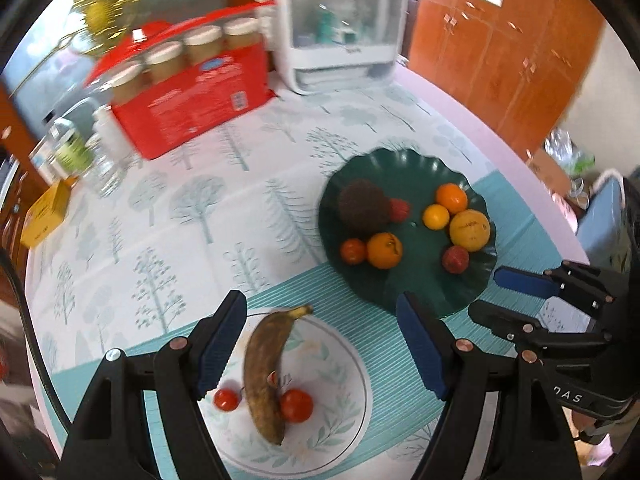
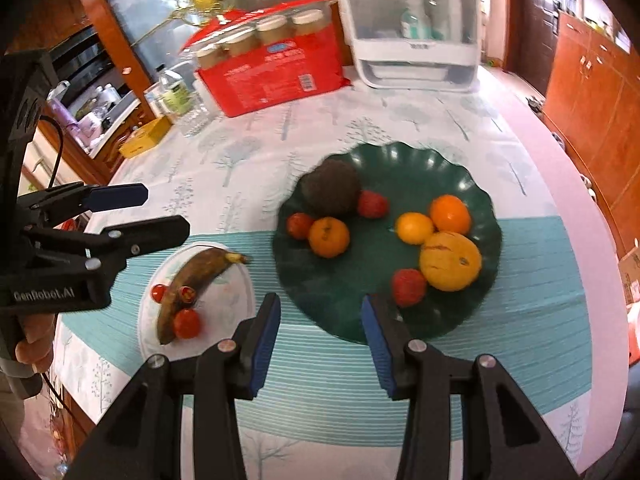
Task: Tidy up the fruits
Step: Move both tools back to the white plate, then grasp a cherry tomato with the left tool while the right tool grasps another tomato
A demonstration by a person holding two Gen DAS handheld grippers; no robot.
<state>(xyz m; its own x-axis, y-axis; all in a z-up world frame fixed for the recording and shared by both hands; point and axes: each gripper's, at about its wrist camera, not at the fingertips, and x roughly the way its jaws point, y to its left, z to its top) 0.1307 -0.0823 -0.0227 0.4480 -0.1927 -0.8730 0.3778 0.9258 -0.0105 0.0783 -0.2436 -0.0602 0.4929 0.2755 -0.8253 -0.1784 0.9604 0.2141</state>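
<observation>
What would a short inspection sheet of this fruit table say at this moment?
Surface: table with tree-print cloth and teal striped band.
Job's things: white plate holds brown banana and small red fruits; green plate holds oranges, red fruits, a dark fruit.
Clutter: red box, white container, bottles.
Grippers: left gripper open over white plate; right gripper open, empty.
Cables: black cable.
Surroundings: wooden cabinets.

The left gripper [image 2: 120, 216] carries the white lettering "GenRobot.AI" on its black body in the right wrist view. The print on the red box [image 2: 272, 76] and on the white appliance [image 2: 412, 46] is too blurred to read.
</observation>
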